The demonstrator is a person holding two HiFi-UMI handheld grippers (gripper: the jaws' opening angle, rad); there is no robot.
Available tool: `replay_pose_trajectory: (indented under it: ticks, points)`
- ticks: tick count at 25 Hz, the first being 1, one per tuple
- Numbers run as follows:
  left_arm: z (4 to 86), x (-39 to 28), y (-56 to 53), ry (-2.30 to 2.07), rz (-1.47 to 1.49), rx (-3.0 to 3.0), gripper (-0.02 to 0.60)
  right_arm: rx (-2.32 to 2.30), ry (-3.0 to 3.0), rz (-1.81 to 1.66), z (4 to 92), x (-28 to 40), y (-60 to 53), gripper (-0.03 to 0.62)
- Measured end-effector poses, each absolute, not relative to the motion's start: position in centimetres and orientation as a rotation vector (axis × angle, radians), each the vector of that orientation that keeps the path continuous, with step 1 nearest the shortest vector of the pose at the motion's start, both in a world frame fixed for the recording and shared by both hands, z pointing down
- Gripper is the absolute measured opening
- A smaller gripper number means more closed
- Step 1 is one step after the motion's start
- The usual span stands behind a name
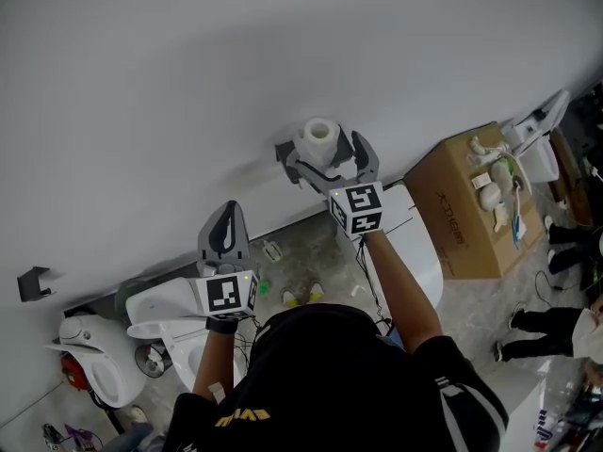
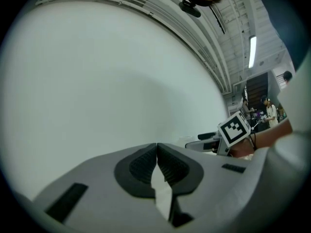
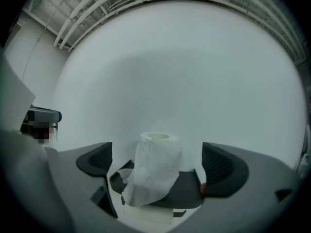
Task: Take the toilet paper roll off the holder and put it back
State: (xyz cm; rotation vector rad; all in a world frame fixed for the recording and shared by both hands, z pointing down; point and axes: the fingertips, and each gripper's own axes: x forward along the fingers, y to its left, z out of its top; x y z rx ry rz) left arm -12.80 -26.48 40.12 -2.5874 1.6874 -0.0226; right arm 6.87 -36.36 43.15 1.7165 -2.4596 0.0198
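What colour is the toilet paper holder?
The holder is black, clearest in the right gripper view.

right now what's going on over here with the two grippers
A person holds a gripper in each hand, facing a white wall. The right gripper is open, with one jaw on each side of the roll and neither touching it. The roll stands upright on the black holder, a loose sheet hanging down its front, so it has not been lifted. The left gripper is shut and empty, held off to the side.
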Motion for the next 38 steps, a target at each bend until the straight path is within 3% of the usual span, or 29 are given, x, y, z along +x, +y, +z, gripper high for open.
replay_pose_trajectory:
  ticks: [7,15,17,20,38]
  points:
    - [40.2,-12.6,-27.7,1.706,-0.019,-2.583,0.012,1.692,-2.447,0.052,44.1,6.9,-37.9,0.526]
    - [40.5,-11.9,-28.2,1.710,-0.024,-2.581,0.012,1.632,-2.440,0.046,44.9,6.3,-38.5,0.421]
    - [40.5,-11.8,-28.4,1.712,-0.030,-2.580,0.012,1.632,-2.437,0.038,45.0,6.4,-38.6,0.384]
    - [40.6,-11.7,-28.4,1.710,-0.037,-2.578,0.012,1.654,-2.427,0.021,44.9,6.6,-38.6,0.265]
    - [40.9,-10.7,-28.5,1.670,-0.062,-2.605,0.012,1.666,-2.434,0.021,45.1,6.6,-38.6,0.253]
